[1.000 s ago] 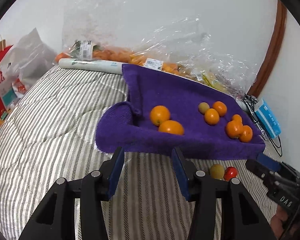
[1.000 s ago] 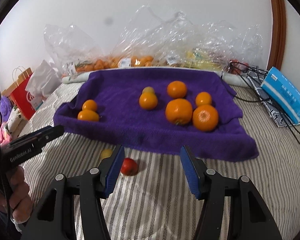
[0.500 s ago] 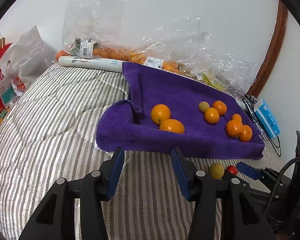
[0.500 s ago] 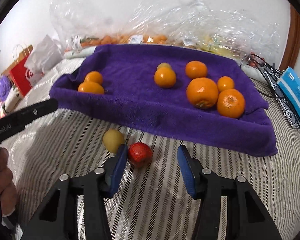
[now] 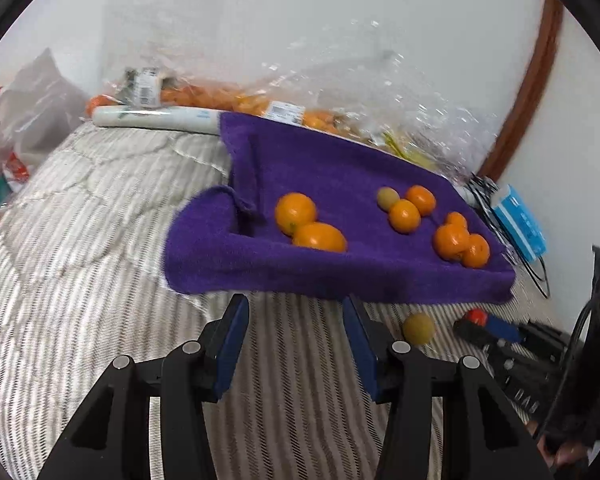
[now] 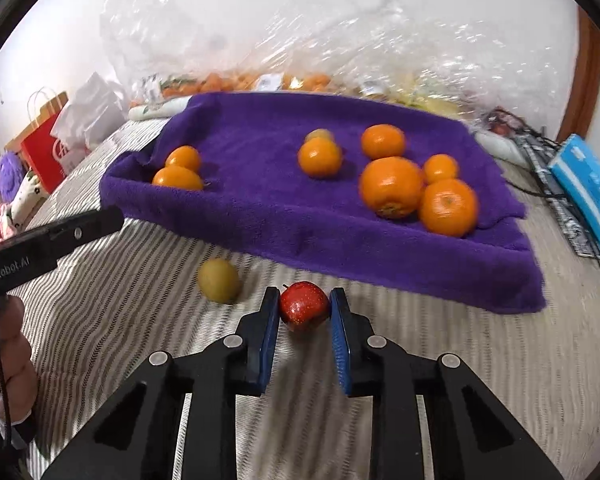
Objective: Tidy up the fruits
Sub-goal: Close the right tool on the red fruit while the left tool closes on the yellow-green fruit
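Observation:
A purple towel lies on the striped bedspread and bears several oranges and one small green-yellow fruit. In front of it lie a small red fruit and a yellow-green fruit. My right gripper has its blue pads on both sides of the red fruit, shut on it. My left gripper is open and empty, just in front of the towel. In the left wrist view the yellow-green fruit lies to its right, and the red fruit is partly hidden by the right gripper's fingers.
Clear plastic bags with oranges lie behind the towel by the wall. A blue box and black cables are at the right. A red paper bag and white bags stand at the left. A white roll lies by the towel's far left corner.
My right gripper has moved forward and down to the red fruit and closed its pads on it. My left gripper has stayed open, with the view shifting slightly.

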Action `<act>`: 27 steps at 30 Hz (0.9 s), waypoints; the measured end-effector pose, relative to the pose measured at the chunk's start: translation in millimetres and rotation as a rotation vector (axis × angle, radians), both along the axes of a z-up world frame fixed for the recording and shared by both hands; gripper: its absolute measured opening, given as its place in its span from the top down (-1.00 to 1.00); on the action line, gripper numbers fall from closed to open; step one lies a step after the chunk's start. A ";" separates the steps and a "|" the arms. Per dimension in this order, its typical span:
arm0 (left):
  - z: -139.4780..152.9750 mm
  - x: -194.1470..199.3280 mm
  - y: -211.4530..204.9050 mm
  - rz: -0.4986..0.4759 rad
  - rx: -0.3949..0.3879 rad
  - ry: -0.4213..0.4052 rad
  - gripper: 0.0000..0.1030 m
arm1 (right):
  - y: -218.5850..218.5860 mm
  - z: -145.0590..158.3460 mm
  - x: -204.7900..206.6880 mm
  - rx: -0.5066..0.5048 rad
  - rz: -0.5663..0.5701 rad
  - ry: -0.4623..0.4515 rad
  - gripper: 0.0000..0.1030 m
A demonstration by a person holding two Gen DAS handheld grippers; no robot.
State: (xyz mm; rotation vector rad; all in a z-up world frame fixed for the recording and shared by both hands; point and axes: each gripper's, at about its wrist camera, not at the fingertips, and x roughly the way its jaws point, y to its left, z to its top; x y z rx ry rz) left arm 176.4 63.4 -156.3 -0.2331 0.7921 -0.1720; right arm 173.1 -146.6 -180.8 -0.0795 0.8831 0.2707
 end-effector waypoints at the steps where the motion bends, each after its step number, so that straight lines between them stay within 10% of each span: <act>1: -0.3 -0.5 -3.4 -0.018 0.004 -0.002 0.09 | -4.2 1.5 -0.6 0.004 -0.006 -0.004 0.51; 9: -2.5 -2.3 -51.9 -0.209 -0.009 0.017 0.09 | -50.7 9.9 -11.0 0.001 -0.060 -0.037 0.51; 27: -15.0 11.1 -93.6 -0.207 0.087 0.072 0.52 | -80.4 -2.6 -14.7 0.066 -0.050 -0.023 0.51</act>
